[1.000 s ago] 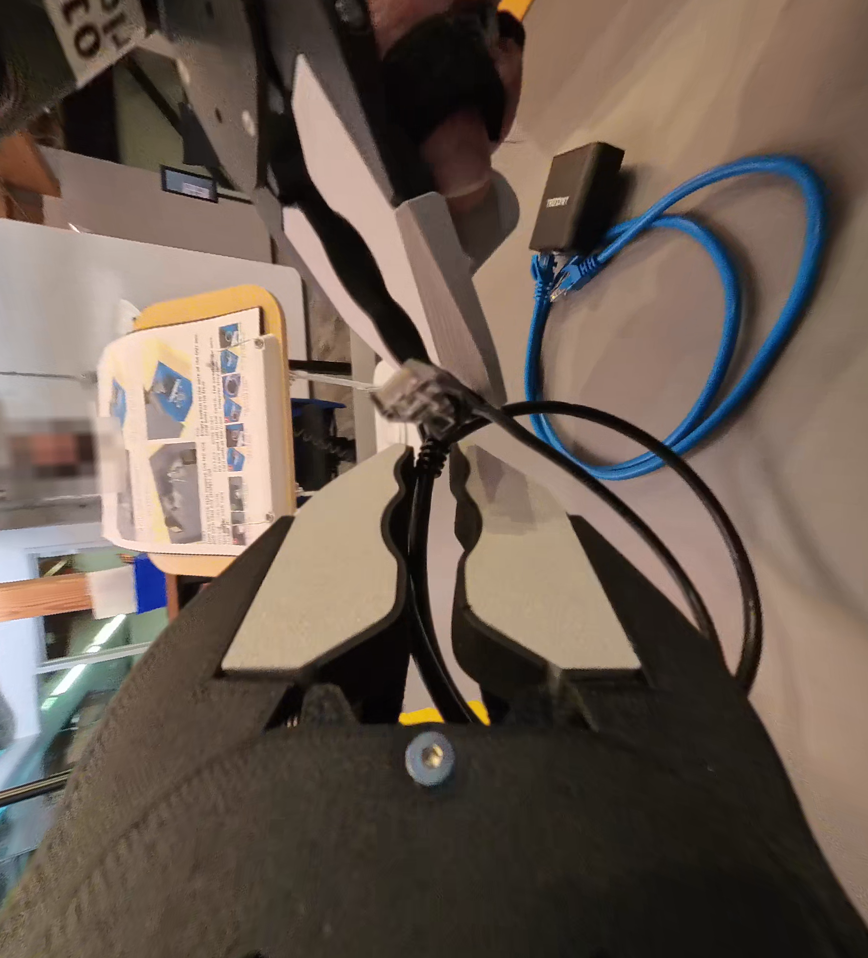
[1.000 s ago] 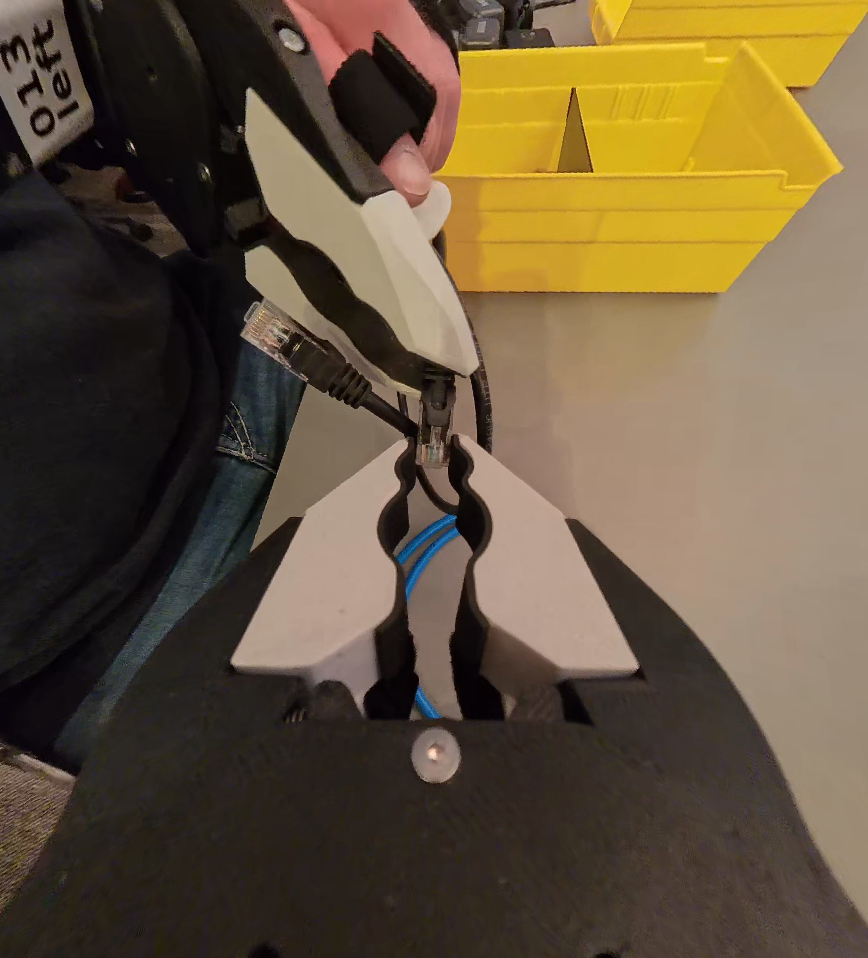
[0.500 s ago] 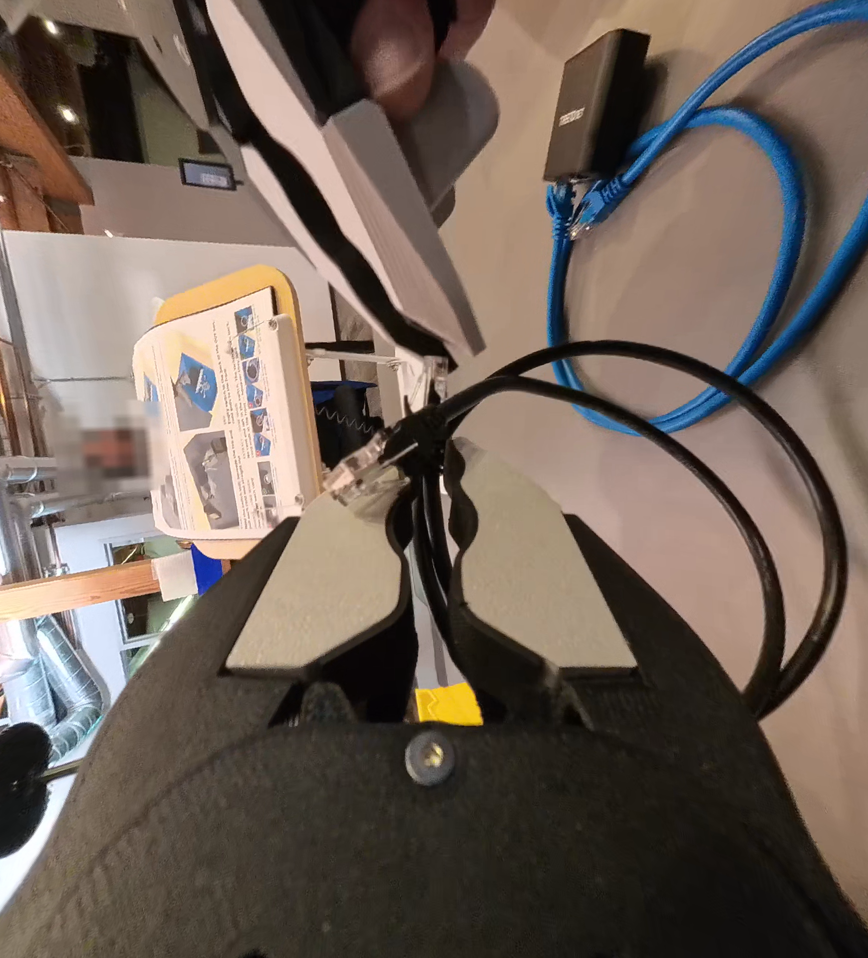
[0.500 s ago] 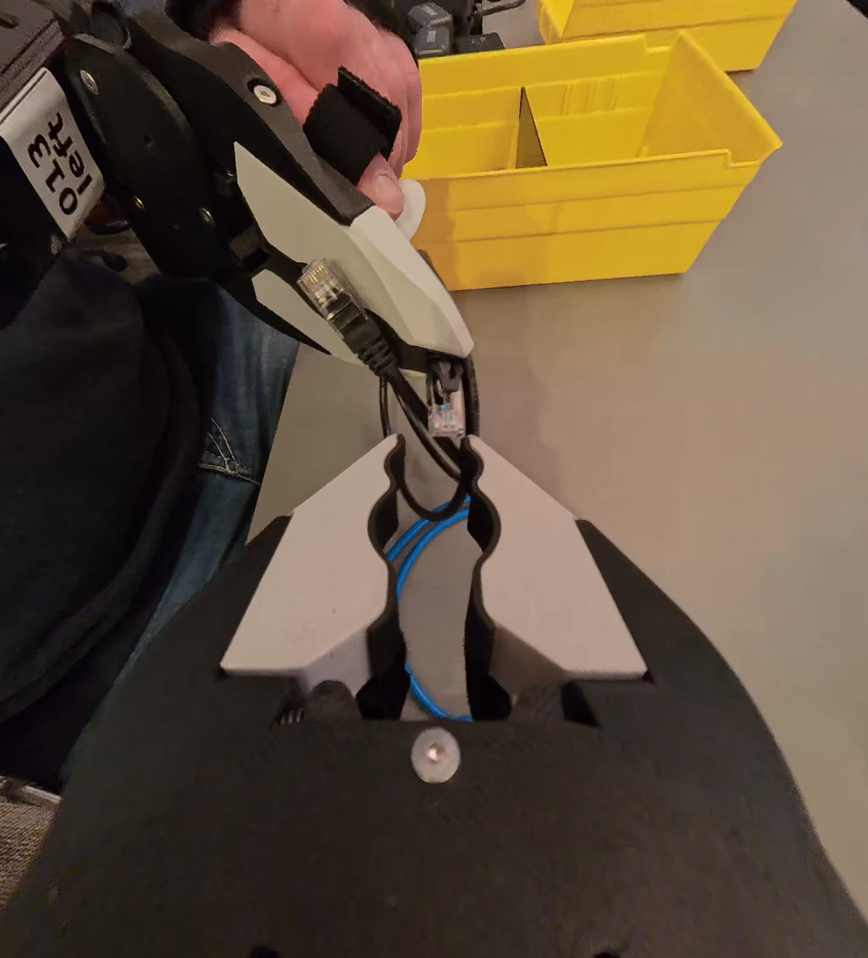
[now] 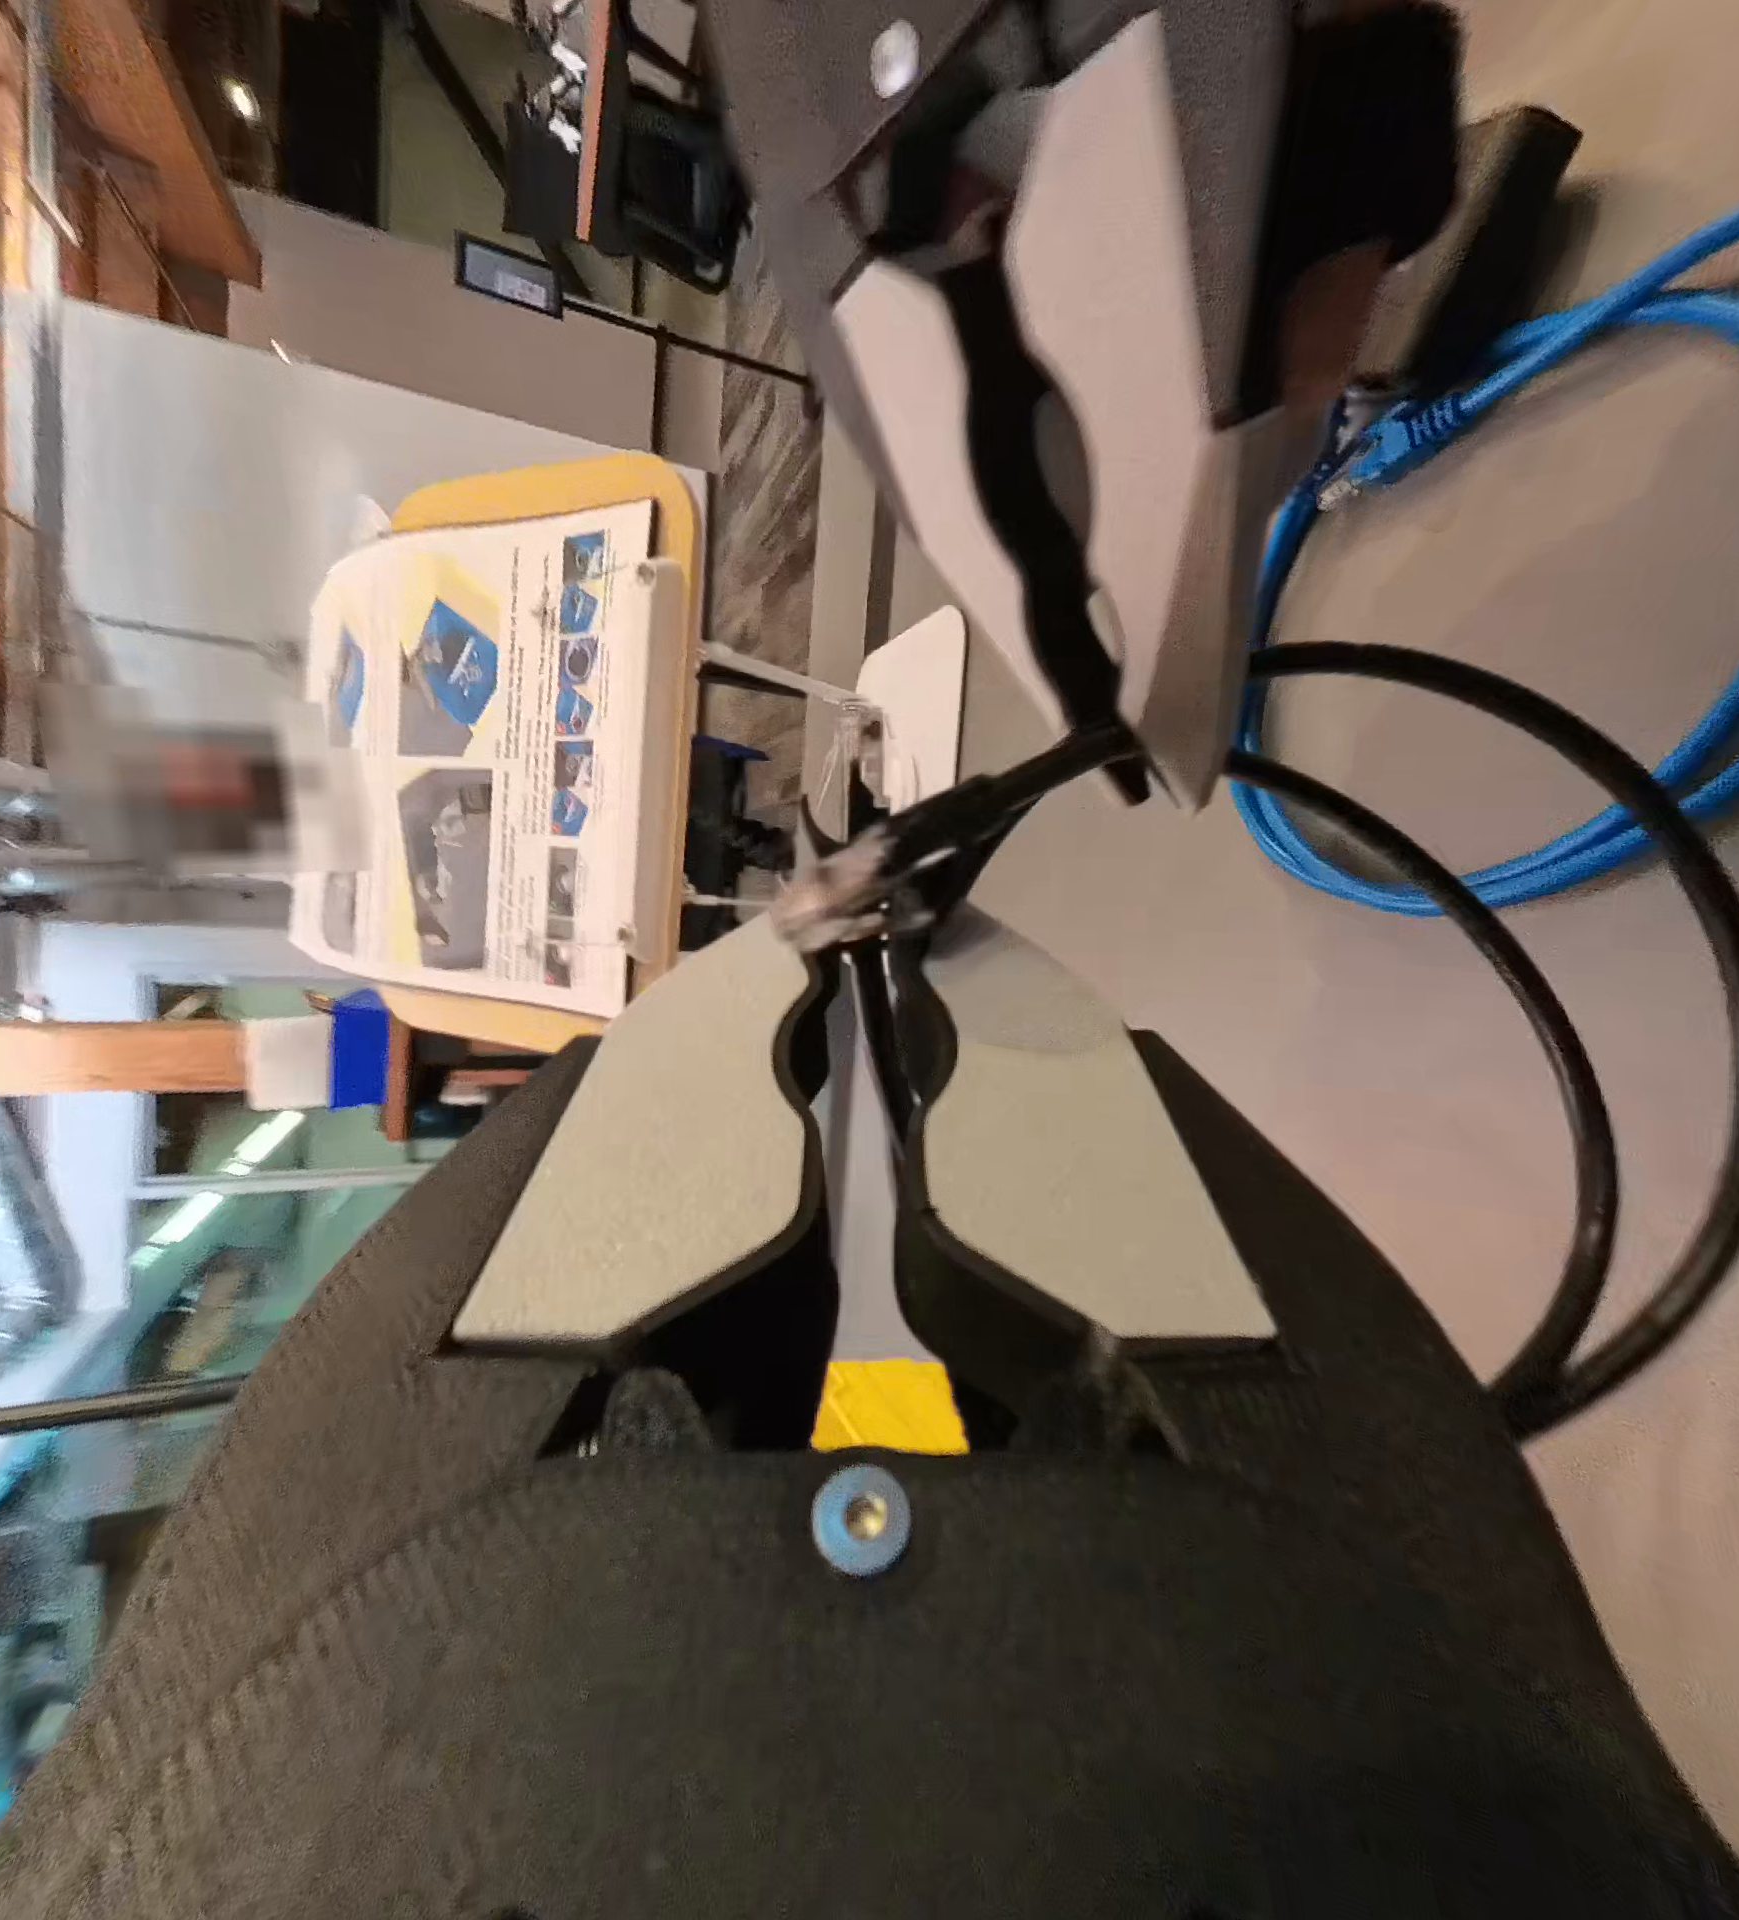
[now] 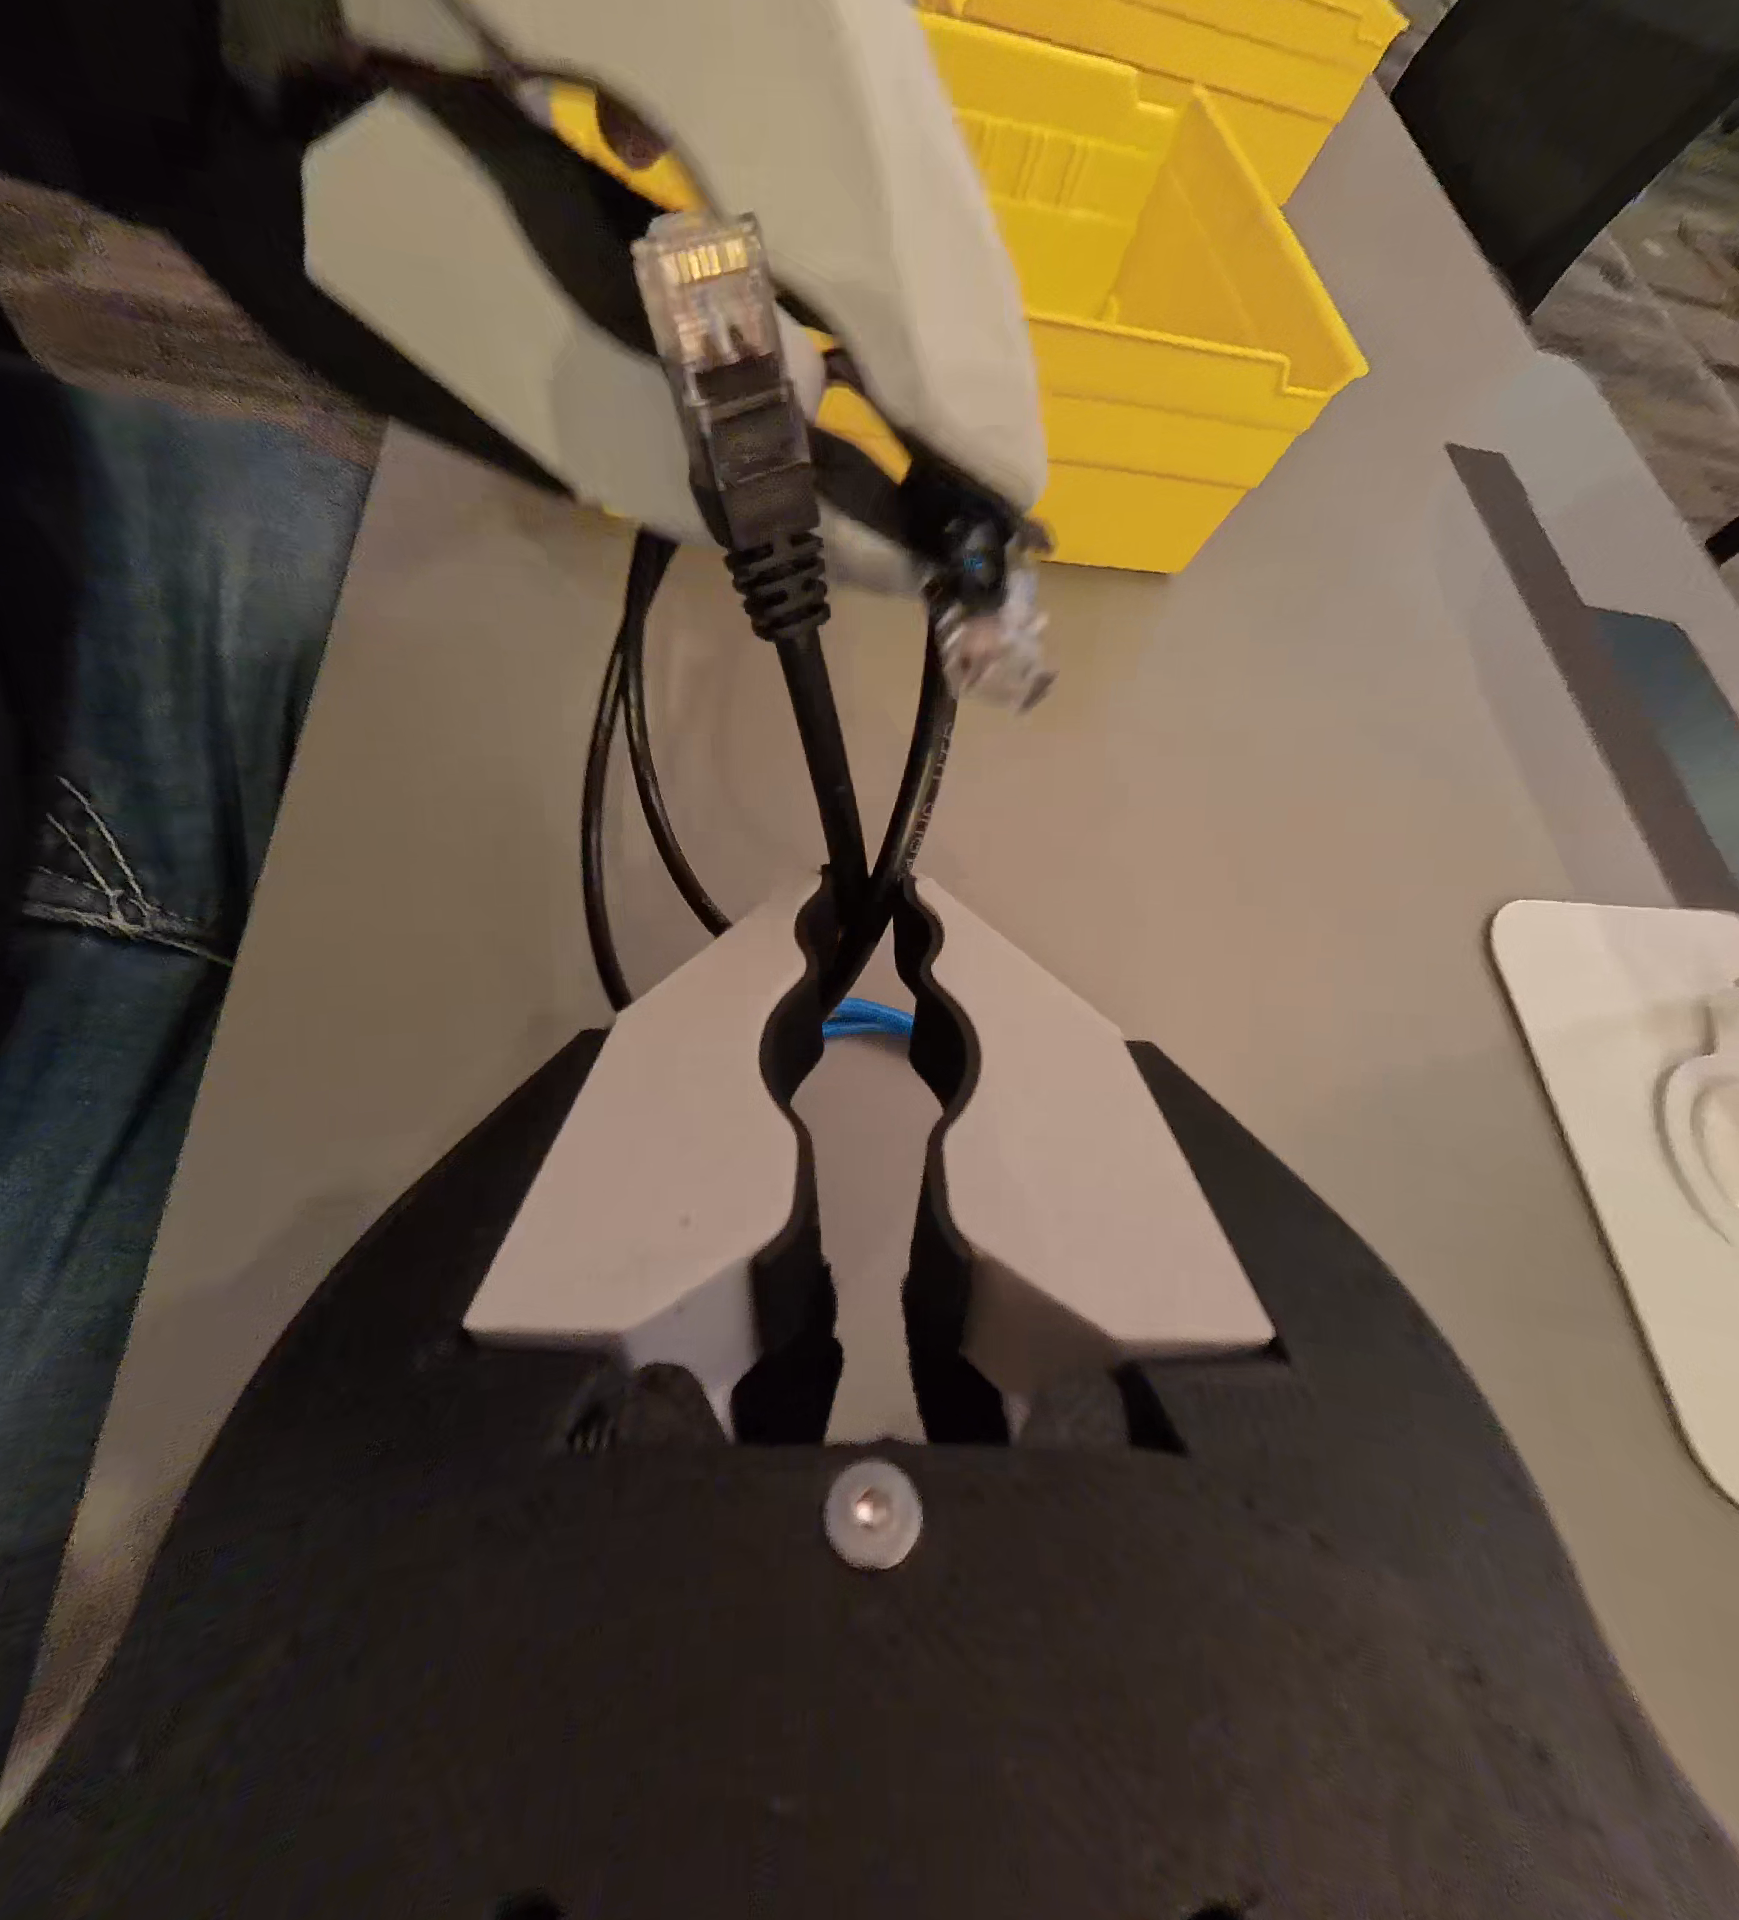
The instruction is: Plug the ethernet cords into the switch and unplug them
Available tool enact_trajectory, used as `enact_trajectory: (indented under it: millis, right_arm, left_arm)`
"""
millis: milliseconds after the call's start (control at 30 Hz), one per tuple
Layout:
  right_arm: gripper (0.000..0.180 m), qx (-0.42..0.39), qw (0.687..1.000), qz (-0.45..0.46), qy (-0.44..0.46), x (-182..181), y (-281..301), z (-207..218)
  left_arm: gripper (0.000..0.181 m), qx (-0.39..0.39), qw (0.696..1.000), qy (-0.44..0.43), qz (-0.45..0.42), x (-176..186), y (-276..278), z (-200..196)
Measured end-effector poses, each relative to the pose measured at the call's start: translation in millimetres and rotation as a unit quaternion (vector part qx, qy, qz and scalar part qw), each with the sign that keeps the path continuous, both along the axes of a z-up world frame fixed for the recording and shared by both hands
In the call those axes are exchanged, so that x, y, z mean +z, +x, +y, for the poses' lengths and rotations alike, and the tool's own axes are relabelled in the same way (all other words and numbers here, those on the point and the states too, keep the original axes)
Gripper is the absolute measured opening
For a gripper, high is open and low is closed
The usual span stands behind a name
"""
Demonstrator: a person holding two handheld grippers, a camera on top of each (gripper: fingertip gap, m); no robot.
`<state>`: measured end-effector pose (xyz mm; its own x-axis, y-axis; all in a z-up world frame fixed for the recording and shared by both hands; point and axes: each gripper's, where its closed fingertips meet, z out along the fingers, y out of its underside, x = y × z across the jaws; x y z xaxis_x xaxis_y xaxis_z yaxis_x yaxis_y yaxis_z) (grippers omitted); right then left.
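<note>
My left gripper point(image 5: 870, 951) is shut on a black ethernet cord point(image 5: 1592, 1039), with a clear plug point(image 5: 834, 894) at its tips. My right gripper point(image 6: 865, 894) is shut on the same cord where two strands cross between its tips. One plug point(image 6: 709, 291) stands upright above it. The other plug point(image 6: 995, 644) hangs at the tip of the left gripper point(image 6: 948, 520), which is close in front. The black switch point(image 5: 1509, 166) lies on the table behind the right gripper point(image 5: 1145, 769), partly hidden. A blue cord point(image 5: 1571, 873) lies coiled beside the switch, one blue plug point(image 5: 1364, 468) loose.
Yellow bins point(image 6: 1208, 312) stand at the far end of the grey table point(image 6: 1260, 831). A white pad with a clear stand point(image 6: 1623, 1143) lies on the right. A person's jeans point(image 6: 117, 831) are at the table's left edge. A printed sheet on a board point(image 5: 491, 748) stands beyond. The grippers' ends are close to 6 cm from one another. Between my right fingertips and the black switch point(image 5: 1509, 166) there is roughly 20 cm.
The two grippers have come closer together. My right jaws have closed on the black cord, and one plug now points up in front of the left gripper's fingers.
</note>
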<state>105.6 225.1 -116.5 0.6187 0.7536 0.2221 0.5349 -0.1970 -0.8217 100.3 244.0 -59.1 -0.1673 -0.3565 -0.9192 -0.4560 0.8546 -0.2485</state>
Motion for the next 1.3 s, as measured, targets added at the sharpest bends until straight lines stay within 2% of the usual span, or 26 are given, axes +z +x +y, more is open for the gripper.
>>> enact_trajectory:
  millis: [167,233,333,400,533,700,800,900,1067,1133,1233,1300]
  right_arm:
    - [0.008,0.000,0.997,-0.081,-0.018,-15.2,6.0,-2.5]
    - [0.008,-0.020,0.994,-0.100,-0.043,-21.8,11.1,2.6]
    - [0.009,-0.057,0.990,-0.065,-0.113,-32.2,11.2,13.2]
    - [0.008,-0.069,0.990,-0.040,-0.113,-32.1,0.8,25.3]
    - [0.012,-0.059,0.992,-0.036,-0.107,-30.8,-6.2,28.1]
    - [0.032,-0.082,0.993,0.026,-0.075,1.4,36.2,10.5]
    - [0.042,-0.130,0.989,0.014,-0.062,4.9,83.0,-8.8]
    - [0.064,-0.173,0.980,-0.022,-0.092,-26.4,117.1,-35.0]
    - [0.085,-0.235,0.964,-0.025,-0.120,-78.9,136.7,-60.2]
    - [0.087,-0.253,0.960,-0.014,-0.123,-92.7,138.3,-59.8]
    - [0.080,-0.277,0.951,-0.012,-0.133,-109.6,148.6,-57.9]
    - [0.075,-0.277,0.949,0.041,-0.145,-112.4,147.1,-54.8]
  left_arm:
    - [0.008,0.015,0.996,-0.082,-0.028,14.5,-5.9,12.2]
    - [0.008,0.020,0.997,-0.071,-0.026,17.7,-8.7,16.9]
    - [0.008,-0.009,0.997,-0.074,-0.005,15.9,-10.2,6.1]
    - [0.008,-0.001,0.999,-0.025,0.034,5.8,-8.1,4.2]
    - [0.008,0.032,0.995,0.013,0.098,-19.8,-8.4,17.1]
    - [0.008,0.085,0.986,0.016,0.139,-49.0,-18.4,45.8]
    - [0.008,0.097,0.986,0.003,0.135,-53.2,-19.6,52.6]
    - [0.008,0.095,0.987,-0.010,0.129,-53.6,-18.2,51.3]
    - [0.008,0.088,0.988,-0.014,0.126,-57.9,-14.1,46.9]
    - [0.008,0.082,0.989,-0.017,0.123,-57.5,-11.7,43.5]
    - [0.008,0.077,0.990,-0.024,0.118,-55.5,-10.5,40.3]
    - [0.008,0.075,0.990,-0.028,0.116,-55.1,-10.9,39.1]
